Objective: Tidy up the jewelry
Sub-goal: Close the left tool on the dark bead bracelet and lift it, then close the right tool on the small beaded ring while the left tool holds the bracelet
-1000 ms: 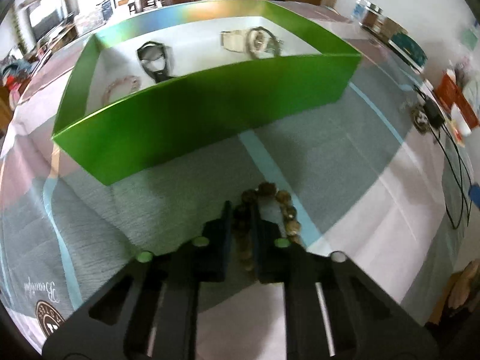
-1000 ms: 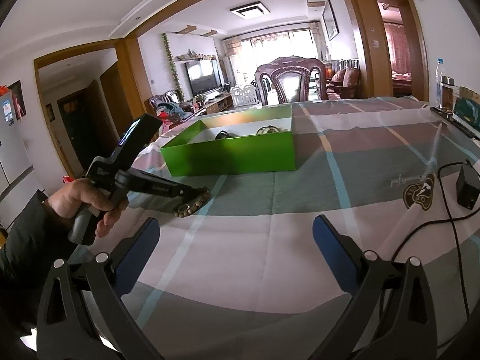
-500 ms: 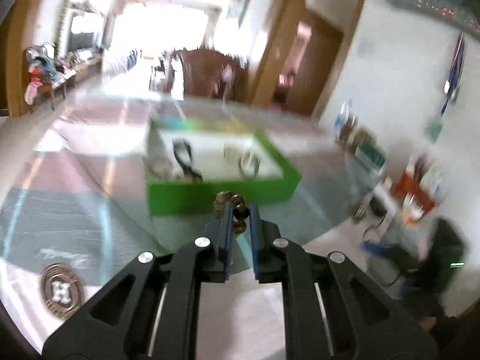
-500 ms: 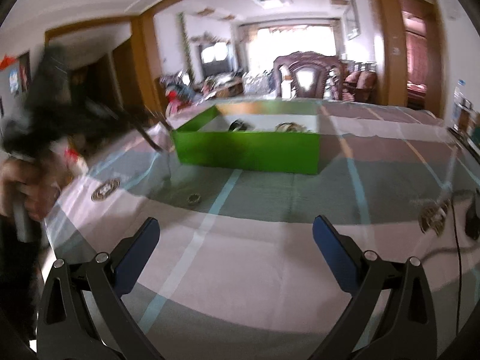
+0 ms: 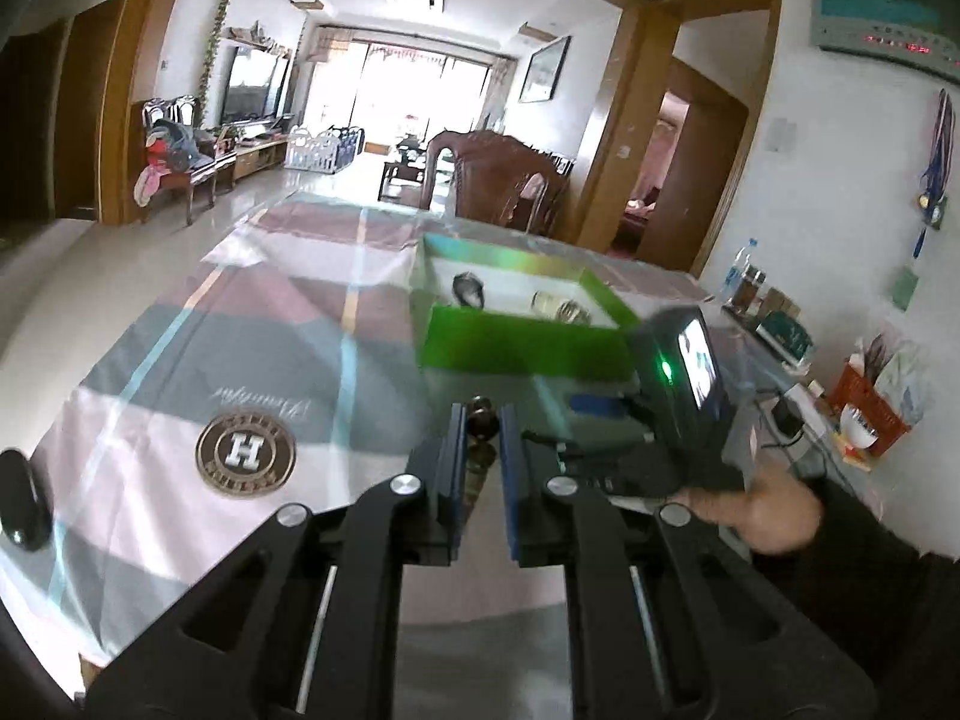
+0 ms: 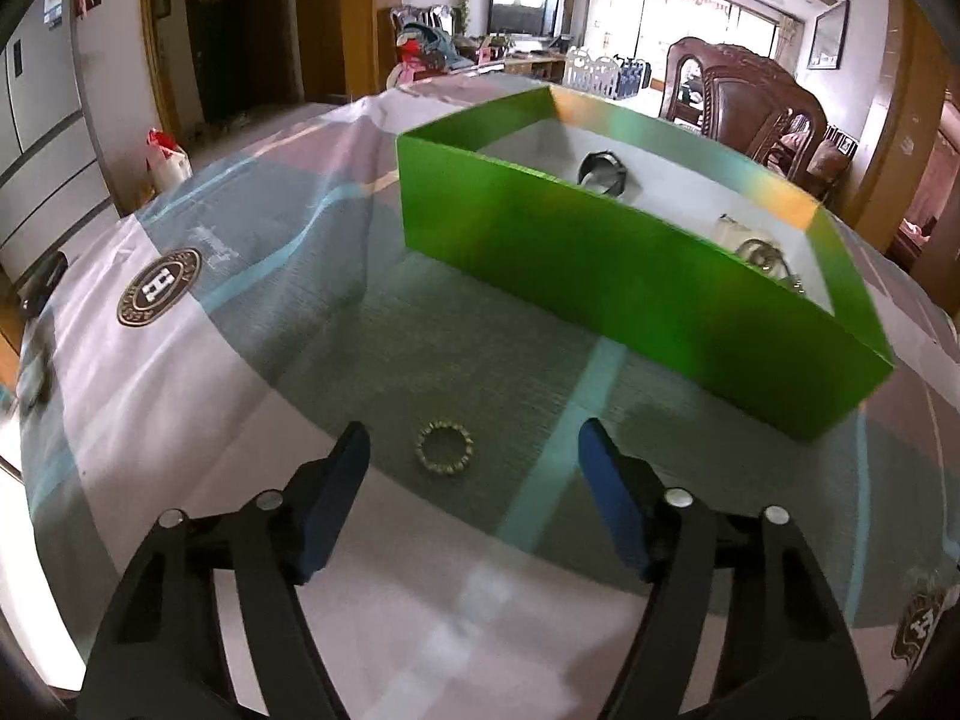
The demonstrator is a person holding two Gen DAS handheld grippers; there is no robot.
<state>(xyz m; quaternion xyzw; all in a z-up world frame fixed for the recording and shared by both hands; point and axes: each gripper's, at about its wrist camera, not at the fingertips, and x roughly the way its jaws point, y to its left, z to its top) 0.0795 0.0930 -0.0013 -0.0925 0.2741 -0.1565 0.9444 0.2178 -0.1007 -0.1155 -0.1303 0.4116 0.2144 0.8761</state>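
Open green cardboard box [image 6: 630, 264] with white floor, on the striped pastel tablecloth [image 6: 252, 252]; inside, a black wristwatch [image 6: 602, 171] toward the far-left part, a pale-strapped watch [image 6: 729, 231] and a silvery metal bracelet [image 6: 765, 261] toward the right end. Left gripper [image 5: 479, 426] clamped on a dark brown beaded bracelet [image 5: 482, 414], beads pinched between the blue pads and held above the cloth, short of the box's near wall. Right gripper [image 6: 474, 456] with jaws apart, just been closing, nothing pressed between them; a small gold beaded ring-shaped bracelet [image 6: 444, 447] flat on the grey-green cloth panel between the fingertips, near the left one, untouched. Only in the left wrist view: the right hand [image 5: 756, 510] gripping its tool's handle, beside the box's right end. Only in the right wrist view: the gold bracelet on the cloth.
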